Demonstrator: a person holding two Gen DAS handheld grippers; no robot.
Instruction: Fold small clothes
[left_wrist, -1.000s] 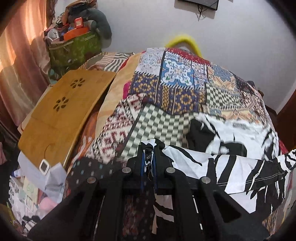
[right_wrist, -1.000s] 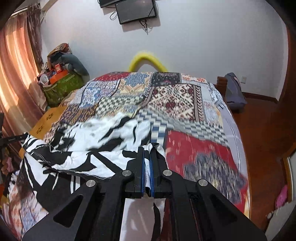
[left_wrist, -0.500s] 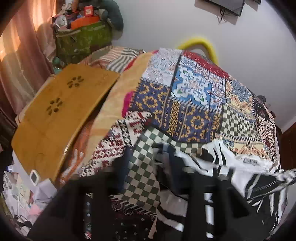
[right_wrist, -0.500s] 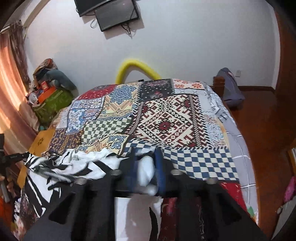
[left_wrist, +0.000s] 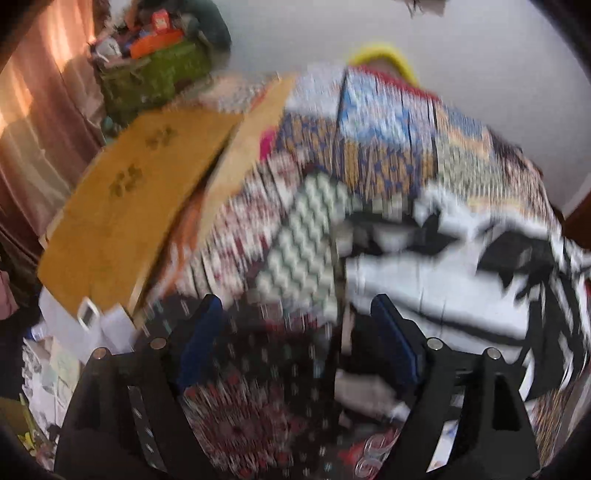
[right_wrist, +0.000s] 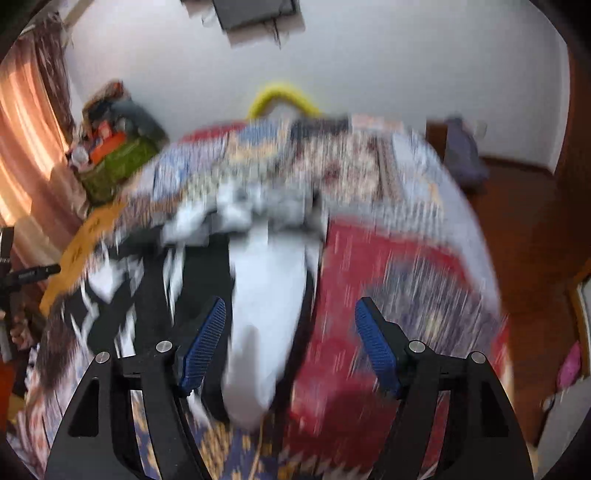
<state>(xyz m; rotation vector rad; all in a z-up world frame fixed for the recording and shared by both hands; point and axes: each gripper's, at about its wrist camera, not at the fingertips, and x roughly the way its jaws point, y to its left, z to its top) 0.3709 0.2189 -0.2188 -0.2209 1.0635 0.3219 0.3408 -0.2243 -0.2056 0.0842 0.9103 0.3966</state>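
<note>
Black-and-white garment (left_wrist: 436, 291) lies crumpled on the patchwork bed (right_wrist: 388, 280), so as my left gripper (left_wrist: 295, 325) and right gripper (right_wrist: 291, 317) are opening, pads clear of cloth, I'd let its edges settle flat.

Garment (left_wrist: 436, 280): one piece, black-and-white bold zebra-like print, white ground with thick black strokes. Lying loose and rumpled on the patchwork bedspread, not flat, not neatly folded. Left wrist view: fills the centre-right to right edge of the frame, its left edge running down just right of frame centre, one black-and-white striped part at the far right. Right wrist view: spreads from lower left to centre (right_wrist: 122, 280), crumpled ridge of white cloth across the middle of the frame, a plain white strip hanging down the lower centre. Both views motion-blurred, so seams and garment type can't be read
</note>
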